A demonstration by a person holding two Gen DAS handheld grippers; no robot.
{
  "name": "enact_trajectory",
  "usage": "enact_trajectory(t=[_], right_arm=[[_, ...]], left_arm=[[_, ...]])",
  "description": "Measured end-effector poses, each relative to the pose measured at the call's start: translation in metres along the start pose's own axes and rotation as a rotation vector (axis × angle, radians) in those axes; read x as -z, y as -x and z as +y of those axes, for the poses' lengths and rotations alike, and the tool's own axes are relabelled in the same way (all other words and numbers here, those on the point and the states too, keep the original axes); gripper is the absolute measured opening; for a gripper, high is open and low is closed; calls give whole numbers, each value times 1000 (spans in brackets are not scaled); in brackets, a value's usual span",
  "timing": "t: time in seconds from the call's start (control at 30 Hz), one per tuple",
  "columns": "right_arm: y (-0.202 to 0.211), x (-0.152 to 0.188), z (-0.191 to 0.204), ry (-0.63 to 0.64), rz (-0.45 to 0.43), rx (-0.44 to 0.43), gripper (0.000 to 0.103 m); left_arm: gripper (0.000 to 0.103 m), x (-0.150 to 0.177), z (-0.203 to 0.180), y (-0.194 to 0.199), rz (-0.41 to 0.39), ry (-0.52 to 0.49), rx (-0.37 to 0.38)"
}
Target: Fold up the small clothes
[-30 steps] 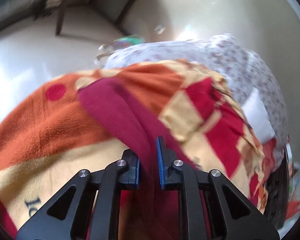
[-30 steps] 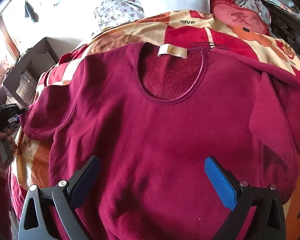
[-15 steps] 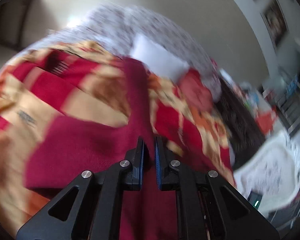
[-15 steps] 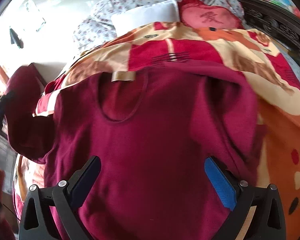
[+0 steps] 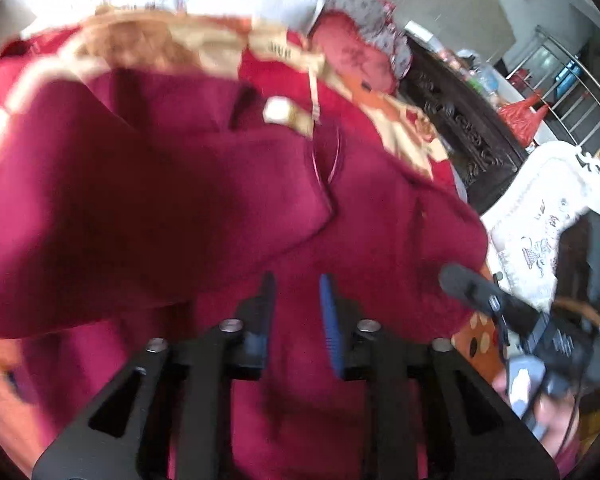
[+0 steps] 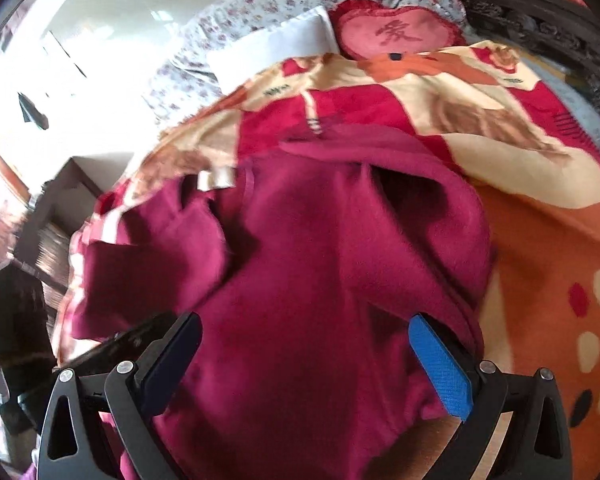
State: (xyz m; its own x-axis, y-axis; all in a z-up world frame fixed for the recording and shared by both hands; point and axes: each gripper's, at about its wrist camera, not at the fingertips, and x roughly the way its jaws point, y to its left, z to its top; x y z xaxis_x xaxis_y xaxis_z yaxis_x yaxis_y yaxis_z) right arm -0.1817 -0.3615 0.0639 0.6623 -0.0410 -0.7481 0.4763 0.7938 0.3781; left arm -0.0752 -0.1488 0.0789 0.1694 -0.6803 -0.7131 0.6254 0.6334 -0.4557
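Left gripper [image 5: 296, 300], its jaws just opening and empty, angles down over a maroon fleece sweatshirt [image 6: 320, 264] lying on an orange-and-red patterned blanket [image 6: 540, 220]. One sleeve [image 5: 140, 208] is folded across the chest; the body remains unfolded. Right gripper [image 6: 306, 356] hovers, spread wide, holding nothing.

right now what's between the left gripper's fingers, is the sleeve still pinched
Nothing is pinched. The left gripper has just been opening; in the left wrist view the gap shows only the maroon sweater lying below, its sleeve folded across the body.
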Motion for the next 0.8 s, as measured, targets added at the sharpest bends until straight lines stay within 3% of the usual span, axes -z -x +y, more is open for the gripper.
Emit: enact_trajectory(t=[0.07, 0.27, 0.37, 0.43, 0.5, 0.57, 0.6, 0.63, 0.8], right_arm=[[-4, -6, 10, 17, -13, -53, 103], [-34, -29, 57, 205, -52, -43, 99], [-63, -39, 74, 272, -33, -11, 84], [-84, -40, 78, 287, 7, -8, 61], [-107, -39, 80, 281, 57, -13, 53], [-115, -36, 80, 301, 35, 0, 47], [-114, -35, 82, 326, 12, -6, 24], [-113, -35, 82, 331, 21, -6, 9], [-69, -37, 71, 324, -43, -23, 6]], left_arm=[[58, 0, 5, 31, -70, -20, -42], [60, -1, 50, 92, -207, 5, -180], [60, -2, 84, 100, -210, 90, -237], [60, -1, 105, 102, -199, 150, -251], [60, 0, 116, 101, -192, 194, -259], [60, 4, 125, 101, -186, 222, -272], [60, 5, 127, 102, -187, 233, -275], [60, 5, 128, 103, -190, 241, -276], [60, 3, 124, 104, -220, 237, -284]])
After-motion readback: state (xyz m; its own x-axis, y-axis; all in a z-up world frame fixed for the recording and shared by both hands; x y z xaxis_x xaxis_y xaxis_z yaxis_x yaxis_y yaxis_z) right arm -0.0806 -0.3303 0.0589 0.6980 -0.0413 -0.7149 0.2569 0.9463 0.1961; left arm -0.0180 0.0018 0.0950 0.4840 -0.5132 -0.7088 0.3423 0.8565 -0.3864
